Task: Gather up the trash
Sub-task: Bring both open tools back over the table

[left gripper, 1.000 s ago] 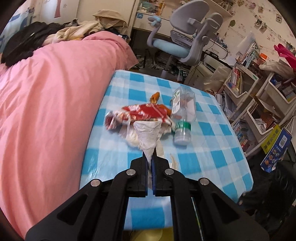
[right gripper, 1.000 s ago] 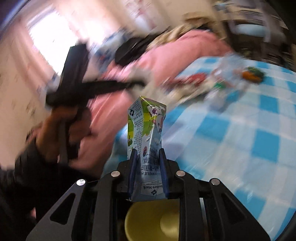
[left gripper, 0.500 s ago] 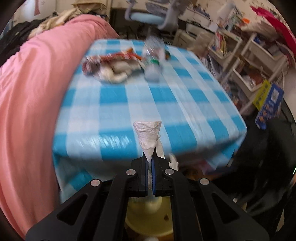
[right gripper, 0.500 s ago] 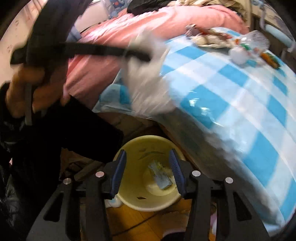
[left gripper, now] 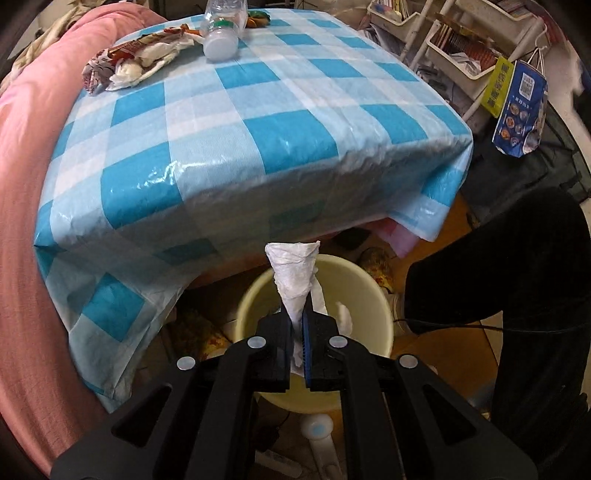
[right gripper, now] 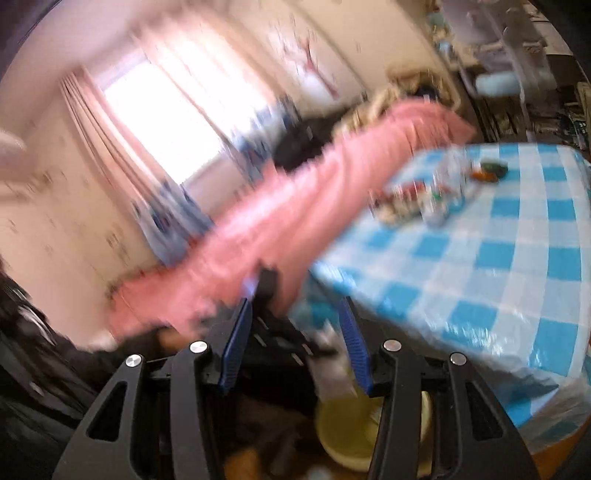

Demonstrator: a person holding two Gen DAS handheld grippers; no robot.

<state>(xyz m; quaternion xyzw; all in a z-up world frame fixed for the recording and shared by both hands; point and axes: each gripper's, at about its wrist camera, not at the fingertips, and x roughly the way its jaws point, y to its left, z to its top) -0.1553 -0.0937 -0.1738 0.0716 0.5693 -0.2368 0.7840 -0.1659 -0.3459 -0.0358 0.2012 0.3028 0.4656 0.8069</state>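
Motion blur smears the whole right wrist view: trash (right gripper: 417, 199) on the tabletop (right gripper: 480, 266) is unreadable. The bin (left gripper: 373, 295) sits half hidden behind the tissue (left gripper: 295, 273); bottle (left gripper: 223, 26) top cropped.

On table (left gripper: 258, 122), far end: bottle (left gripper: 221, 26), wrapper (left gripper: 136, 59) to its left
Below near table edge: bucket (left gripper: 369, 295)
Left of table: blanket (left gripper: 22, 184)

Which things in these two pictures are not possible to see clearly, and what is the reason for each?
- Inside of the yellow bin, left wrist view: hidden by the left gripper and its crumpled tissue.
- Trash on the checked tablecloth, right wrist view: motion blur; the plastic bottle is a smear.
- Snack wrapper print, left wrist view: too small to read.
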